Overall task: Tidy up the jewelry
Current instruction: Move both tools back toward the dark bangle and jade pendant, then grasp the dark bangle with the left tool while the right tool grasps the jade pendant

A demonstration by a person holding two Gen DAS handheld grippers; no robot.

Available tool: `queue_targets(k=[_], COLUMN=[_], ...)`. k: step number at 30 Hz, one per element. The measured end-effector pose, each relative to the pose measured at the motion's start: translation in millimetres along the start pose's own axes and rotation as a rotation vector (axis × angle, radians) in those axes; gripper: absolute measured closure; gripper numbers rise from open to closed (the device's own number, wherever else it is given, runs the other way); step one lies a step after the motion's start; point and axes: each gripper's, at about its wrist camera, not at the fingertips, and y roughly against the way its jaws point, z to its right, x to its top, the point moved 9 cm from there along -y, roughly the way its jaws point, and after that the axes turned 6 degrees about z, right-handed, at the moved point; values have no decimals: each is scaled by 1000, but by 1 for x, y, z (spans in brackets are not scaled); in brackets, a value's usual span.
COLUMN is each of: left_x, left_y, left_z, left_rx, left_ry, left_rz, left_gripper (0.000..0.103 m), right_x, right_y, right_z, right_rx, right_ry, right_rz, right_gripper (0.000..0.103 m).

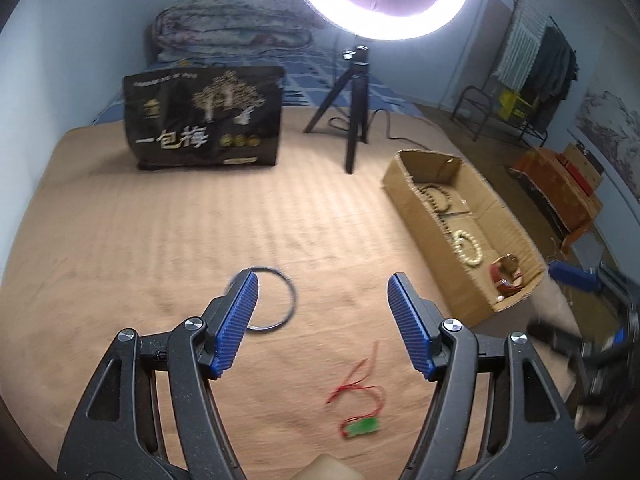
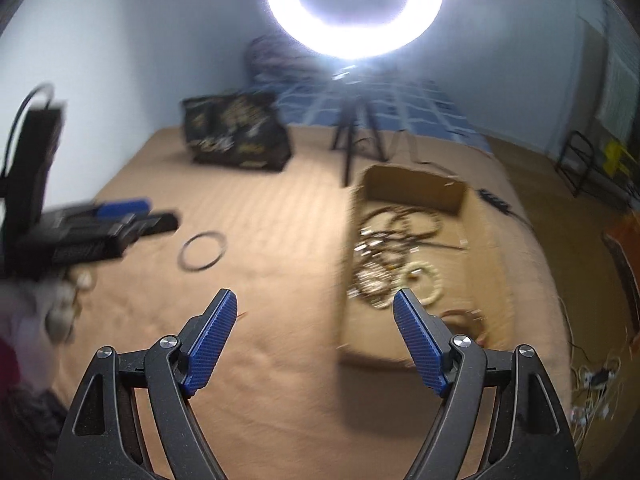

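My left gripper [image 1: 322, 280] is open and empty above the tan bedspread. A thin dark ring bangle [image 1: 276, 300] lies flat just beyond its left finger. A green pendant on a red cord [image 1: 362, 426] lies near its right finger. A cardboard box [image 1: 408, 196] to the right holds bead bracelets, a cream one [image 1: 470, 248] and a red piece [image 1: 506, 278]. My right gripper [image 2: 316, 300] is open and empty, in front of the box [image 2: 416, 188]. The bangle [image 2: 202, 250] and the left gripper [image 2: 120, 220] show at left in the right wrist view.
A black printed bag [image 1: 204, 120] stands at the back of the bed. A ring light on a black tripod [image 1: 352, 92] stands behind the box. Folded quilts lie at the far end. A chair and hanging clothes are off the bed's right side.
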Motion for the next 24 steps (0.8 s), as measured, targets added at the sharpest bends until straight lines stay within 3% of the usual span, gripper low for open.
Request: queue_targets(k=[10, 18, 24], left_x=[-29, -51, -61], left_y=[-10, -35, -59], left_z=[-30, -45, -38], left_rx=[25, 48, 56], left_ry=[10, 50, 31], left_rz=[-61, -124, -159], left_gripper=[27, 24, 24], right_x=[-55, -86, -88], right_y=[-28, -42, -49], right_z=[-78, -89, -94], right_rx=[119, 114, 128], right_ry=[61, 102, 112], right_rz=[-97, -144, -154], right_gripper=[23, 23, 23])
